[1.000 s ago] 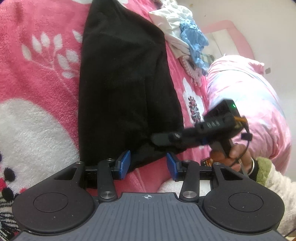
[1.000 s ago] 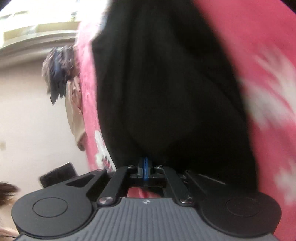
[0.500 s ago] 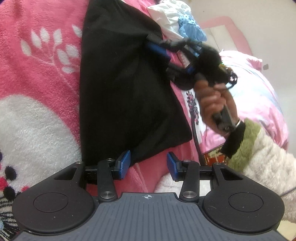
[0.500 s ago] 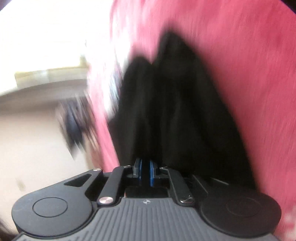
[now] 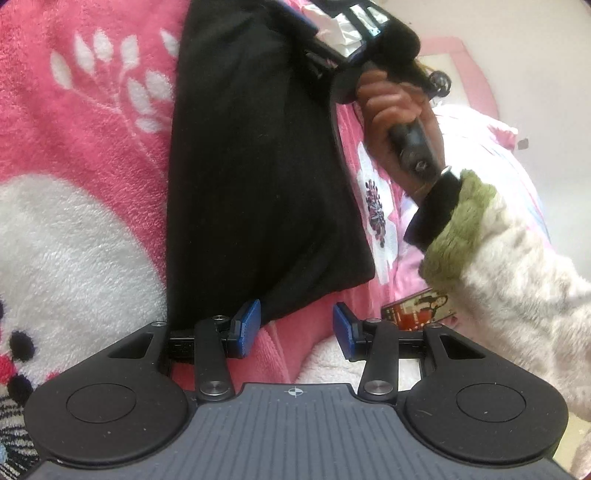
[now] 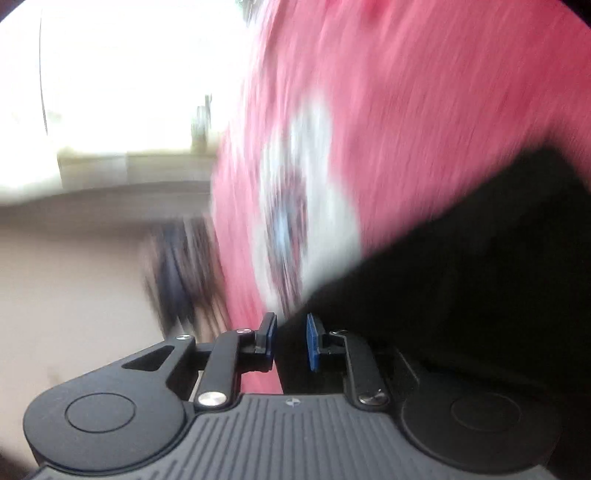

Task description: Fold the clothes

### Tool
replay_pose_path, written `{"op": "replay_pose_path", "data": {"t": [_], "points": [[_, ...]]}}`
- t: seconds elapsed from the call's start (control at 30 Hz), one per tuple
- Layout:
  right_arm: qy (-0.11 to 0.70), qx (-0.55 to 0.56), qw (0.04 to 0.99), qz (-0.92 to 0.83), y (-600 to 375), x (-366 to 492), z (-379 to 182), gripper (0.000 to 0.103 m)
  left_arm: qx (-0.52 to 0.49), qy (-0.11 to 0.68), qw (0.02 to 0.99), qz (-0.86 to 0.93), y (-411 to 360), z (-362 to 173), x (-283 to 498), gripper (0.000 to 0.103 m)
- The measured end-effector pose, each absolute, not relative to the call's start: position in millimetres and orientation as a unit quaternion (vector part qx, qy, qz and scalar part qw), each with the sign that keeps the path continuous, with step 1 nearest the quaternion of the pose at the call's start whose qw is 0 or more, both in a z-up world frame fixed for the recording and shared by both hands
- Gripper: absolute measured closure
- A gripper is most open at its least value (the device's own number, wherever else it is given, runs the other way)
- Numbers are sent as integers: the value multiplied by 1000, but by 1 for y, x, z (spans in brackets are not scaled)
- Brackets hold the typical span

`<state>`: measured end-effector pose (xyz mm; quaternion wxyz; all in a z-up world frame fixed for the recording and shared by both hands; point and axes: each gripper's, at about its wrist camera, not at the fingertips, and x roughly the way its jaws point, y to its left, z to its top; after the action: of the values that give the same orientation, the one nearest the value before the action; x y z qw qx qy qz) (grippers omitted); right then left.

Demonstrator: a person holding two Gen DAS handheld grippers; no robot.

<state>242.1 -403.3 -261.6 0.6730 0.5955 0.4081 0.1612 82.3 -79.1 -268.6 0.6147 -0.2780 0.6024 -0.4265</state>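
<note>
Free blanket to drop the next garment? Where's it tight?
Bare pink blanket left of the black garment. Tight on its right: the right gripper, jaws opening, pile of clothes, pink pillow, small packet. Left gripper open at near edge.

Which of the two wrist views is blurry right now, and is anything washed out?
Right wrist view: heavy motion blur smears the pink blanket and black garment; the upper left is blown out white; only the right gripper stays sharp. Left wrist view: sharp and evenly lit, with fisheye bending at the edges; the black garment shows little detail.
</note>
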Motion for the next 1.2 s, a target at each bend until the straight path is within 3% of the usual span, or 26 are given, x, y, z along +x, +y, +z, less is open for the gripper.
{"op": "replay_pose_path", "data": {"t": [0.1, 0.17, 0.27, 0.33, 0.43, 0.5, 0.67, 0.73, 0.8, 0.83, 0.87, 0.97, 1.03, 1.2], "points": [[440, 566, 664, 211, -381, 256, -250, 76, -284, 606, 608, -427, -78, -271, 83, 60], [490, 520, 646, 268, -345, 267, -249, 66, -284, 605, 607, -429, -77, -271, 83, 60], [506, 473, 679, 243, -324, 285, -251, 74, -280, 604, 609, -431, -79, -270, 82, 60], [446, 531, 697, 184, -358, 283, -251, 78, -279, 604, 610, -430, -82, -269, 83, 60], [343, 591, 725, 86, -418, 260, -239, 74, -283, 607, 606, -429, -81, -269, 83, 60], [308, 624, 709, 112, -441, 240, -229, 72, -292, 610, 600, -428, -79, -271, 85, 60], [381, 595, 679, 199, -435, 210, -223, 56, -303, 614, 592, -426, -78, -273, 86, 59], [428, 567, 674, 202, -424, 211, -236, 56, -298, 613, 596, -425, -78, -271, 84, 59], [430, 553, 694, 167, -441, 197, -247, 66, -293, 614, 599, -422, -79, -270, 83, 59], [411, 571, 694, 153, -452, 191, -254, 78, -292, 615, 600, -420, -80, -269, 83, 59], [387, 596, 691, 132, -470, 177, -260, 81, -292, 616, 601, -417, -80, -268, 83, 59], [282, 637, 717, 19, -520, 145, -252, 77, -291, 623, 600, -408, -79, -266, 84, 59], [265, 643, 718, 33, -546, 128, -233, 77, -281, 627, 603, -406, -80, -263, 86, 59], [399, 517, 735, 181, -510, 140, -170, 73, -250, 629, 613, -407, -90, -258, 85, 56]]}}
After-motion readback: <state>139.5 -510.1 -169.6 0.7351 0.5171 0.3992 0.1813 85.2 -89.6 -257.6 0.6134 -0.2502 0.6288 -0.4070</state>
